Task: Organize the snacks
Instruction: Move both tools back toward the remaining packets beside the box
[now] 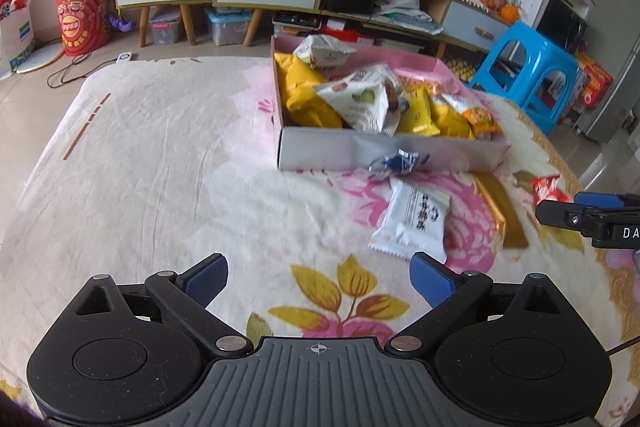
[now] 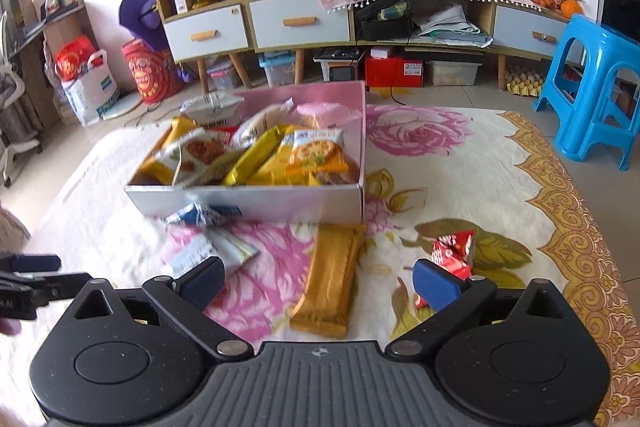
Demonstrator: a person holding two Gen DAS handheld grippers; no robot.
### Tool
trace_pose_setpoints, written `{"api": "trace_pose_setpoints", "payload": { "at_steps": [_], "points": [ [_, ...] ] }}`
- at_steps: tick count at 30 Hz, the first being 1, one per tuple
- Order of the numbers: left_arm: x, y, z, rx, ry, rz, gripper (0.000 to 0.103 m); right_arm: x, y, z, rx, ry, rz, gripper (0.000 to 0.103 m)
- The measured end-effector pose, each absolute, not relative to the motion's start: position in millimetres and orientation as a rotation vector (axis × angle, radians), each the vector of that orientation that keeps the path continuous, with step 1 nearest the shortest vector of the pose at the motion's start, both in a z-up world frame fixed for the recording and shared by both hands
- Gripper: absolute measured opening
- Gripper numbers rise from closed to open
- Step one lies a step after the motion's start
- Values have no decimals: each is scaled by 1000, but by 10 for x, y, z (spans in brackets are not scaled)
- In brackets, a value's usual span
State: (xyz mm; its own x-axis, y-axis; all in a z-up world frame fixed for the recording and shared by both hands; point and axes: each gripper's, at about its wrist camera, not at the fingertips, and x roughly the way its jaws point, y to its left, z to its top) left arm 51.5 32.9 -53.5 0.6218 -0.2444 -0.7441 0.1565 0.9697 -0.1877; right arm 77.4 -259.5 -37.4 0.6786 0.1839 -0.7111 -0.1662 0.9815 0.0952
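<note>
Left wrist view: the left gripper is being held over the flower-printed cream cloth, blue-padded fingers spread wide, nothing between them. No earlier frame is being given, so only the present spread is being reported.

The shallow pink-lined white cardboard box is being seen ahead and to the right, filled with snack packets: yellow wrappers, a white packet with a green print, an orange one at the right end. Four snacks are lying on the cloth outside the box. A small blue-and-white crinkled wrapper is lying against the box's near wall. A white rectangular sachet with dark print is lying just beyond the left gripper's right fingertip; contact is not being shown. A long gold foil bar is lying beside it, and a red-and-white small packet farther right. The right gripper is entering at the right edge, only partly visible.

Right wrist view: the right gripper is likewise being held with fingers spread wide, nothing pinched. The gold foil bar is lying on the cloth between the two fingers, untouched by either pad. The red-and-white packet is sitting just behind the right finger, partly hidden by it. The white sachet is partly hidden behind the left finger. The blue-and-white wrapper is resting against the box. The left gripper is showing at the left edge.
</note>
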Motion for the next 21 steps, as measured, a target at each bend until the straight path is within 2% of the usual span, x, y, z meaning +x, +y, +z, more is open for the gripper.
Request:
{"api": "trace_pose_setpoints", "payload": {
  "at_steps": [9, 21],
  "points": [
    [461, 160, -770, 10, 886, -254, 99, 657, -2586, -629, -95, 841, 203, 94],
    [541, -160, -930, 115, 868, -274, 103, 805, -2680, -917, -48, 929, 149, 96]
  ]
}}
